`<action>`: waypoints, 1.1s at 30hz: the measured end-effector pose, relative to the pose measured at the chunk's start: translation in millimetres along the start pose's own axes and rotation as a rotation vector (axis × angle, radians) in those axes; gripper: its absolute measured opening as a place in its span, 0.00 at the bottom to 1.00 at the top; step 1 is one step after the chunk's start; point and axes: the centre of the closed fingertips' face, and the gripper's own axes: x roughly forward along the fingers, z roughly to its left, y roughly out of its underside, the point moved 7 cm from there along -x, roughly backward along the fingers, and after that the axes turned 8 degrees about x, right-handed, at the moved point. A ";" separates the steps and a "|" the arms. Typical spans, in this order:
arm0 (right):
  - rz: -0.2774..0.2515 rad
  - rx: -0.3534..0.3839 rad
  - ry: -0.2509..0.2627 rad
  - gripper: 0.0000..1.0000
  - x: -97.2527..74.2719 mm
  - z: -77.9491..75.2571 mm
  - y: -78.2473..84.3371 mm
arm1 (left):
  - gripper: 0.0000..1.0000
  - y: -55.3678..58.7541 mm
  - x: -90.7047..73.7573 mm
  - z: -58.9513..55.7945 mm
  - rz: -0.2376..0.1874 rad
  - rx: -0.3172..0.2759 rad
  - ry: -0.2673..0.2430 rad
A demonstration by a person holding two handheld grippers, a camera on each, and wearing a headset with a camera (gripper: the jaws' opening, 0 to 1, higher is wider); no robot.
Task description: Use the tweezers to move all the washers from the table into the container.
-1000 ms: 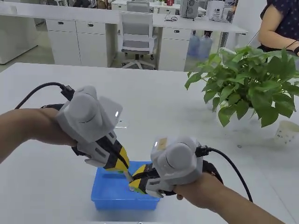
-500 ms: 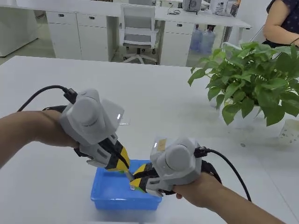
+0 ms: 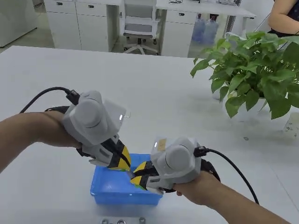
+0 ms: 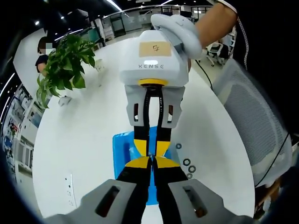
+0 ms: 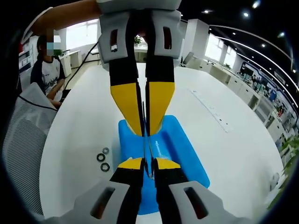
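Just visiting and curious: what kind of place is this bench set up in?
Probably an open-plan office: drawer cabinets and a swivel office chair in the background, and a potted plant on the white table.

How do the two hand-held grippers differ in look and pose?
The left hand-held gripper points in from the upper left, tilted steeply down; the right hand-held gripper points in from the lower right and lies flatter. The right one has a tan label on top; the left one shows none. Both have yellow jaw tips shut on the tweezers over the blue container.
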 end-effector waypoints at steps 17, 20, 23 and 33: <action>0.009 0.015 -0.016 0.10 7.6 -5.9 10.0 | 0.06 6.4 12.1 3.5 -0.009 -0.016 -0.005; 0.010 0.017 -0.017 0.10 8.5 -5.4 11.1 | 0.06 7.1 12.8 3.1 -0.007 -0.017 -0.004; 0.010 0.020 -0.017 0.10 9.0 -5.1 11.4 | 0.06 7.2 13.4 3.0 -0.007 -0.018 -0.005; 0.018 0.012 -0.014 0.10 6.1 -4.3 12.1 | 0.06 4.7 13.5 1.6 -0.011 -0.016 -0.007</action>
